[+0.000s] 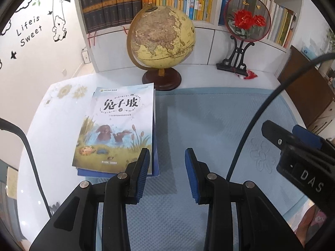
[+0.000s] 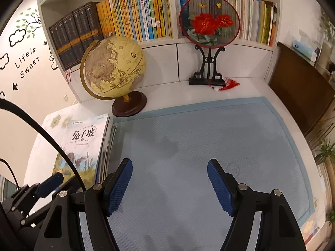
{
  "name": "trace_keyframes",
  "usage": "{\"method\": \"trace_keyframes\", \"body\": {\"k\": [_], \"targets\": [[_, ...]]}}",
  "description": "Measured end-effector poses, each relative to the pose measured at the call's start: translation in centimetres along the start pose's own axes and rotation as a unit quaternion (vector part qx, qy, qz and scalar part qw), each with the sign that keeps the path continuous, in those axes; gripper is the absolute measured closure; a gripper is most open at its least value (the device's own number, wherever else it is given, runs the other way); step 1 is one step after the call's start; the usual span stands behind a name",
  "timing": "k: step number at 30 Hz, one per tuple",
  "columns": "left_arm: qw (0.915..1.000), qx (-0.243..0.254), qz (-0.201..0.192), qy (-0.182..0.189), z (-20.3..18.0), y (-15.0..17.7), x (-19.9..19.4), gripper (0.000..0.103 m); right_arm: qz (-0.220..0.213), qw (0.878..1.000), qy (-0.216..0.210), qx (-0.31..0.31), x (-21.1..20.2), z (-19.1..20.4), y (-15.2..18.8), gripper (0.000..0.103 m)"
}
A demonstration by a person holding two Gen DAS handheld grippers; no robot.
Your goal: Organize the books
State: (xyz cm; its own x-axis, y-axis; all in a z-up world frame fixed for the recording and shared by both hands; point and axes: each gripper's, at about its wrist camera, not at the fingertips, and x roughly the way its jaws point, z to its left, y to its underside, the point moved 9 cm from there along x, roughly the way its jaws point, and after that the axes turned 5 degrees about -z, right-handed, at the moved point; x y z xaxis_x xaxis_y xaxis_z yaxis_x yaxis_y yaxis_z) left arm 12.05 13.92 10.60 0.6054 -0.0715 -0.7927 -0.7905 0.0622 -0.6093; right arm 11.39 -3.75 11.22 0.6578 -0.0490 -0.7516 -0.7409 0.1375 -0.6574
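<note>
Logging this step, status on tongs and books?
Left tongs open, empty; right tongs open, empty, over blue mat. Book stack squared at mat's left edge, rabbit cover on top. Globe behind stack, nothing blocking.

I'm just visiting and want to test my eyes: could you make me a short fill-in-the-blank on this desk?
1. The yellowish antique-style globe stands on a round dark ____ base.
2. The stack of paperback books lies to the ____ of the pale blue textured mat.
3. The round fan on a black stand shows ____ flowers.
4. Both grippers, left and right, hold ____.

Missing: wooden; left; red; nothing
</note>
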Motion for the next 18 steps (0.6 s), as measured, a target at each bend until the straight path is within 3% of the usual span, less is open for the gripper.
{"method": "trace_keyframes", "body": {"k": [4,18], "targets": [[0.9996,-0.011,0.025,0.008,-0.4,1.3,0.3,0.070,0.004,1.000,-0.001,-0.001,-0.4,-0.3,0.6,0.031],[0.9998,0.014,0.017,0.004,-1.3,1.3,-0.6,0.070,0.008,1.000,0.002,-0.002,-0.9,-0.6,1.4,0.031]]}}
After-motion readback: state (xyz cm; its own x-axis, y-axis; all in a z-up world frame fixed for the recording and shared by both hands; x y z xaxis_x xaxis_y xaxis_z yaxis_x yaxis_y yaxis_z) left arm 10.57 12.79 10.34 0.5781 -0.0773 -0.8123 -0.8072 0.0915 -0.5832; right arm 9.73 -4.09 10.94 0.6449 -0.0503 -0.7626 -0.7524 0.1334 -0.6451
